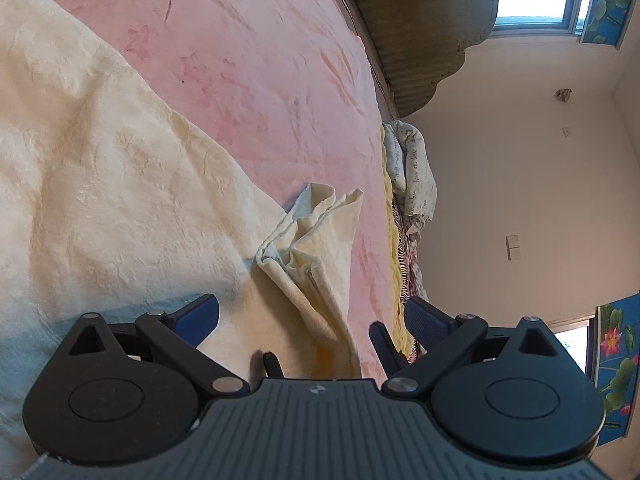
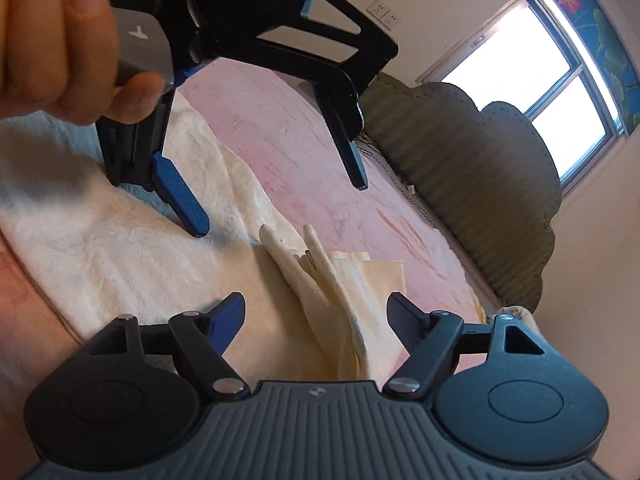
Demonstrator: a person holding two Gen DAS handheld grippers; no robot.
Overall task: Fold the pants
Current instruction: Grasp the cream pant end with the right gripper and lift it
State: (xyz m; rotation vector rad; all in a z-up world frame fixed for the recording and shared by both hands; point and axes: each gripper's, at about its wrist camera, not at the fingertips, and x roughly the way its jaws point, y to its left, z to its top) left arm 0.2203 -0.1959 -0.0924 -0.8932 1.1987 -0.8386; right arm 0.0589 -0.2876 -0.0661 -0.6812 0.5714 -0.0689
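Left wrist view, crinkled cream pants (image 1: pixel 120 184), smooth pink bedsheet (image 1: pixel 256 52)

Pink bedsheet (image 1: pixel 248 60) covered the bed, with a ribbed olive headboard (image 2: pixel 480 184) behind it. Bright window (image 2: pixel 532 92) had floral blue curtains (image 1: pixel 612 360), and crumpled bedding (image 1: pixel 412 168) was piled by the wall.

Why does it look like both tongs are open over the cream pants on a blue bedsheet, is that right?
Not quite: the bedsheet is pink, as the left wrist view shows. The rest holds: left tongs and right tongs are open over the cream pants.
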